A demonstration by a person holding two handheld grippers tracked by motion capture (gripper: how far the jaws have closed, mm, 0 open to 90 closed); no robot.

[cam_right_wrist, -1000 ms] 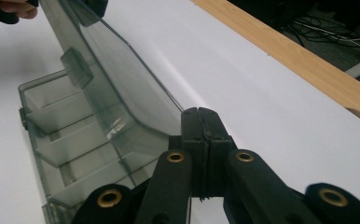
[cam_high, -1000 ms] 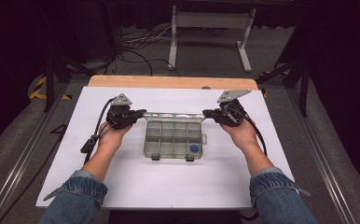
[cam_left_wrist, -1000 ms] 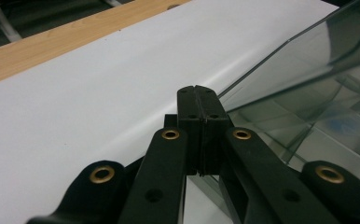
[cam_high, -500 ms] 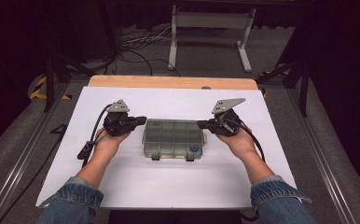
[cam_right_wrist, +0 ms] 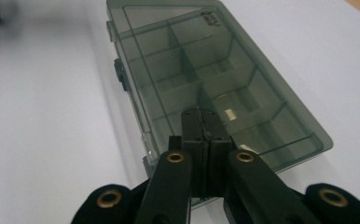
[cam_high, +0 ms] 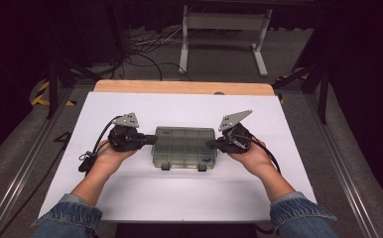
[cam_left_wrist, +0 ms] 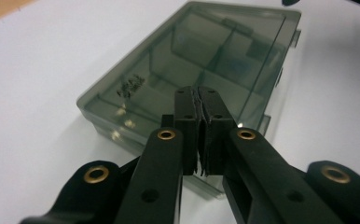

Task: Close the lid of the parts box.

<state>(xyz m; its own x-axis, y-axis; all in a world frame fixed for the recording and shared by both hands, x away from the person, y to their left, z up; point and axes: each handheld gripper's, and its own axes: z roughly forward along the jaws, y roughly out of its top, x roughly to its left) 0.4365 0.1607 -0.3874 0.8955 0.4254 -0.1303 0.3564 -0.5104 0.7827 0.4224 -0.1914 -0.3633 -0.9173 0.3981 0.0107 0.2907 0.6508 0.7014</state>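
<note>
A clear smoky plastic organizer box (cam_high: 184, 147) with divided compartments lies lid-closed in the middle of the white table cover. My left gripper (cam_high: 153, 139) is shut, jaws pressed together with nothing between them, its tips resting at the box's left end (cam_left_wrist: 183, 84). My right gripper (cam_high: 209, 144) is shut too, also holding nothing, its tips at the box's right end (cam_right_wrist: 206, 65). In the left gripper view the closed tips (cam_left_wrist: 199, 91) sit over the lid edge; in the right gripper view the closed tips (cam_right_wrist: 200, 112) overlap the lid. Two latches (cam_high: 163, 167) face the person.
The white cover (cam_high: 130, 193) spreads over a wooden table whose far edge (cam_high: 179, 87) shows. Beyond it stand a white metal frame (cam_high: 224, 29) and cables on the floor. Dark stands flank both sides of the table.
Both grippers moved inward and toward the person, from the box's far corners to its two short ends. The box shifted slightly toward the person.
</note>
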